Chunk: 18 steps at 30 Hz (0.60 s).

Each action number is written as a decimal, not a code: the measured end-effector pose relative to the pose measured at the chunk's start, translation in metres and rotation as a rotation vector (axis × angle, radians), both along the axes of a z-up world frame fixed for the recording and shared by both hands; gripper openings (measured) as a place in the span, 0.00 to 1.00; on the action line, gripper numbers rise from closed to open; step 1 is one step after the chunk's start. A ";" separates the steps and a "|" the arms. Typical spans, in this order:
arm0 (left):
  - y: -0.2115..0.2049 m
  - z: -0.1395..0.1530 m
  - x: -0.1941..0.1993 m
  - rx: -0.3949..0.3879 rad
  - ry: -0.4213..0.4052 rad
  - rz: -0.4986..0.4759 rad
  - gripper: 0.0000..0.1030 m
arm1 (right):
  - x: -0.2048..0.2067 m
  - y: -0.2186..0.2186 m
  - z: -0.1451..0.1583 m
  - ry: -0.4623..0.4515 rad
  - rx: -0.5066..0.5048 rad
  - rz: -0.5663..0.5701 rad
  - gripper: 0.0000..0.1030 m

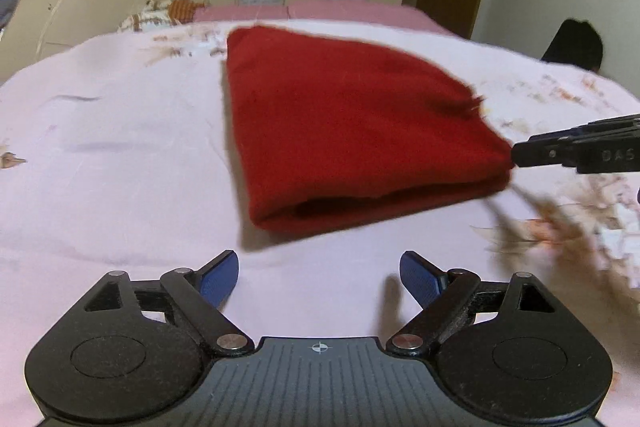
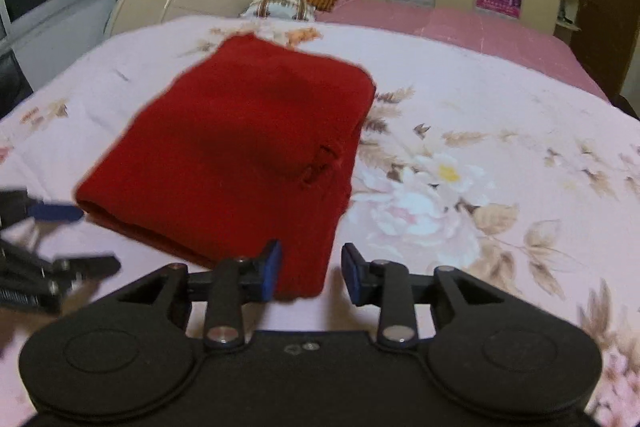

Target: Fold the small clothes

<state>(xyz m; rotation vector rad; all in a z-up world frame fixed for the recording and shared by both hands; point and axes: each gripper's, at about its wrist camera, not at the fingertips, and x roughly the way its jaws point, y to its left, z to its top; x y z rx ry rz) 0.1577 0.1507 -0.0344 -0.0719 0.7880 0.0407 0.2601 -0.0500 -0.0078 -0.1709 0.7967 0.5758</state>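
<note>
Both tongs are released: left gripper (image 1: 319, 277) gapes wide near the folded red garment (image 1: 344, 123), right gripper (image 2: 310, 269) straddles its near corner unclamped, seemingly finished folding on the bedspread (image 2: 500, 99).

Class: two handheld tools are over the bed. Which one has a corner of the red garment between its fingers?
The right tool: the near corner of the red garment lies between its blue fingers. The left tool has only bedsheet between its fingers.

We lose the right gripper (image 1: 516, 157) past the right edge of the left view. Left gripper (image 2: 76, 239) is cut at the left edge of the right view, smeared. Red cloth (image 1: 352, 131) edges blurred; its underside is hidden.
</note>
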 end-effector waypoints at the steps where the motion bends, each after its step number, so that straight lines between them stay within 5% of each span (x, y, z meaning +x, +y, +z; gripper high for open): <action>1: -0.003 0.008 -0.009 0.005 -0.016 0.003 0.85 | -0.010 -0.007 0.010 -0.019 0.016 -0.007 0.36; 4: -0.013 0.034 -0.033 0.022 -0.051 0.007 0.85 | -0.038 -0.023 0.031 -0.047 0.051 -0.040 0.56; 5: -0.015 0.042 -0.038 0.028 -0.060 0.008 0.86 | -0.046 -0.028 0.038 -0.049 0.062 -0.053 0.70; 6: -0.020 0.051 -0.047 0.037 -0.069 0.005 0.97 | -0.056 -0.033 0.043 -0.053 0.068 -0.067 0.78; 12: -0.043 0.085 -0.095 0.065 -0.120 -0.008 1.00 | -0.108 -0.060 0.066 -0.032 0.117 -0.158 0.91; 18: -0.054 0.105 -0.123 0.053 -0.155 0.031 1.00 | -0.141 -0.059 0.084 -0.067 0.145 -0.166 0.93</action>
